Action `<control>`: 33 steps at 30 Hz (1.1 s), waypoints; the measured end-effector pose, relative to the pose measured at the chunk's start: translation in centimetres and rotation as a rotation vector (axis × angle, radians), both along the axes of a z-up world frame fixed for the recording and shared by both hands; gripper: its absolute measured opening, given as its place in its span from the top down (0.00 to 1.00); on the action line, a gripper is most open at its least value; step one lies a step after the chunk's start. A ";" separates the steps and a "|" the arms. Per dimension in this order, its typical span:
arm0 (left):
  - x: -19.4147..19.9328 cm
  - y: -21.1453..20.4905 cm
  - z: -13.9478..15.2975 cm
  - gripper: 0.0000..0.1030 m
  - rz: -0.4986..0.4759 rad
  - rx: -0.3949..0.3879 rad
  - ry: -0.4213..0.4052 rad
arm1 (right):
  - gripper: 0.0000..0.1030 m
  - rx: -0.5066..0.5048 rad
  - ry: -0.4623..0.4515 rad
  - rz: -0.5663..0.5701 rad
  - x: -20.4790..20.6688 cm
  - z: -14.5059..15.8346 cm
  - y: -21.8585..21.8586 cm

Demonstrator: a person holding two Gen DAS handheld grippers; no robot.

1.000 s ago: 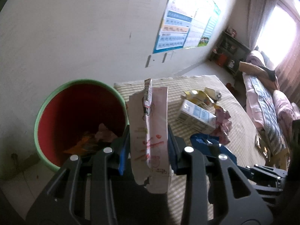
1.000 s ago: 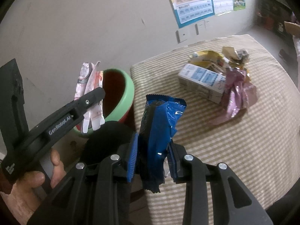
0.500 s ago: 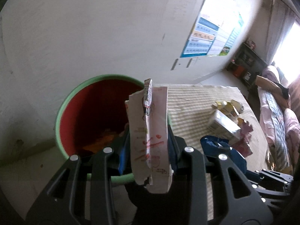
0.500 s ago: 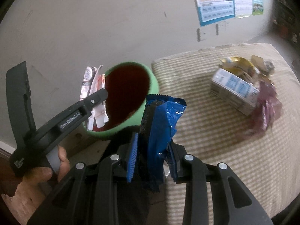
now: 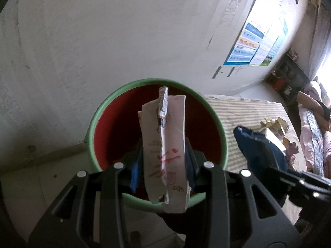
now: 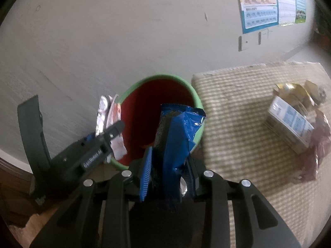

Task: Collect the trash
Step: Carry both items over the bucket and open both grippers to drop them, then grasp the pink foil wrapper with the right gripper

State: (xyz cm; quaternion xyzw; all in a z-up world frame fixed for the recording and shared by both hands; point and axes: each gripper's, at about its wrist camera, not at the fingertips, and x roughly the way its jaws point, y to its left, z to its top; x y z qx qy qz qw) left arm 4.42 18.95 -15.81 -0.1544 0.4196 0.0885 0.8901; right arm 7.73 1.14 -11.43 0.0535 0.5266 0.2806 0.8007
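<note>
A bin (image 5: 94, 122) with a green rim and red inside stands on the floor by the wall, beside the table; it also shows in the right wrist view (image 6: 195, 95). My left gripper (image 5: 163, 171) is shut on a white and pink wrapper (image 5: 165, 148) and holds it upright over the bin's near rim. My right gripper (image 6: 168, 171) is shut on a blue wrapper (image 6: 178, 132) just in front of the bin, near the table's corner. In the right wrist view the left gripper (image 6: 111, 132) with its wrapper (image 6: 107, 113) is at the bin's left rim.
The table with a checked cloth (image 6: 238, 113) lies right of the bin. On it sit a white and blue carton (image 6: 289, 124), a dark pink wrapper (image 6: 318, 144) and yellow wrappers (image 6: 293, 88). A plain wall is behind, with a poster (image 6: 260, 2).
Both grippers have moved left from over the table towards the bin, each still holding its wrapper. The bin now sits centred ahead of both.
</note>
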 end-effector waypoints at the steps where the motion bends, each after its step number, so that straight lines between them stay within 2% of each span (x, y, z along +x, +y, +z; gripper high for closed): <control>1: 0.0 0.1 -0.1 0.67 0.003 0.000 0.001 | 0.71 0.001 0.000 0.007 0.3 0.1 0.5; 12: 0.6 2.1 -0.6 0.67 0.050 -0.004 0.012 | 0.70 -0.009 -0.020 0.070 2.3 0.4 4.9; 14: 0.6 2.7 -0.8 0.61 0.070 -0.009 0.015 | 0.56 0.001 -0.020 0.073 2.6 0.4 5.1; 16: 0.5 3.4 -0.9 0.49 0.096 -0.024 0.010 | 0.53 0.015 -0.024 0.074 2.7 0.5 5.3; 19: 0.3 3.8 -0.9 0.49 0.109 -0.029 0.012 | 0.51 0.021 -0.025 0.069 2.7 0.6 5.1; 27: 0.4 3.5 -1.0 0.49 0.096 -0.023 0.024 | 0.50 0.033 -0.030 -0.023 2.2 1.1 0.9; 33: 0.7 1.6 -0.8 0.49 0.044 -0.016 0.028 | 0.49 0.012 -0.033 -0.217 2.4 0.6 -6.9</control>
